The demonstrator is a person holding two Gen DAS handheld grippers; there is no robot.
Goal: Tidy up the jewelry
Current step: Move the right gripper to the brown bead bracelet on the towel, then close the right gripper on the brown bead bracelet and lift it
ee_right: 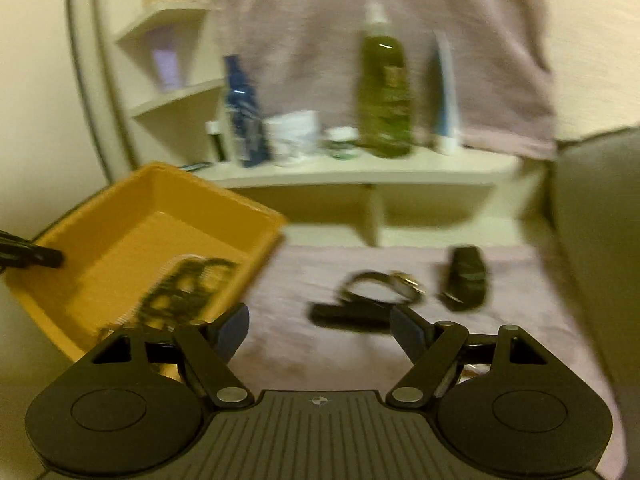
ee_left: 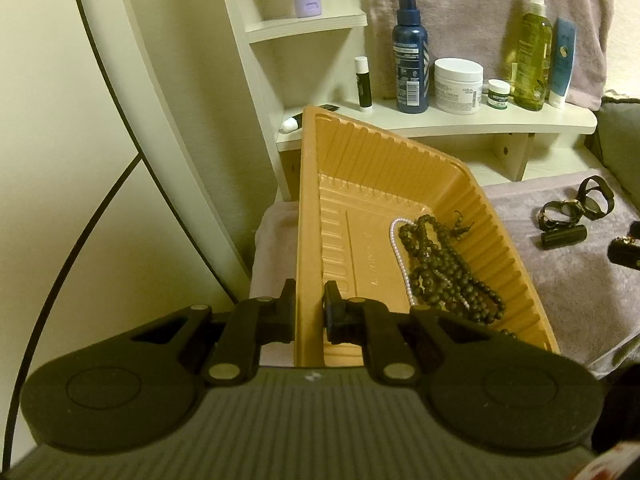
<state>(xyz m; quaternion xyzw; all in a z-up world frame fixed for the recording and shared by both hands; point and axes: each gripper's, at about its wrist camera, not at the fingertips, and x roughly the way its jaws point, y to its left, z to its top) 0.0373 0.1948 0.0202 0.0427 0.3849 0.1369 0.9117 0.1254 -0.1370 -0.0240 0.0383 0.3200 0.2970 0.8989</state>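
Note:
My left gripper [ee_left: 309,307] is shut on the near left wall of the orange ribbed tray [ee_left: 310,208], one finger inside and one outside. In the tray lie a dark beaded necklace [ee_left: 444,268] and a white pearl strand [ee_left: 402,264]. My right gripper [ee_right: 319,330] stands open over the mauve towel [ee_right: 304,344], nothing between its fingers. Just beyond it lie a black tube [ee_right: 348,314], a strap watch [ee_right: 384,284] and a dark bracelet [ee_right: 466,276]. The right wrist view is blurred; the orange tray [ee_right: 120,196] shows at its left with beads [ee_right: 180,280] inside.
A white shelf [ee_left: 440,120] behind holds a blue spray bottle [ee_left: 412,68], a white jar [ee_left: 458,86], a green bottle [ee_left: 532,48], a lip balm [ee_left: 363,82] and a small tub. More black pieces [ee_left: 564,210] lie on the towel at right. A grey cushion [ee_right: 592,220] borders the right.

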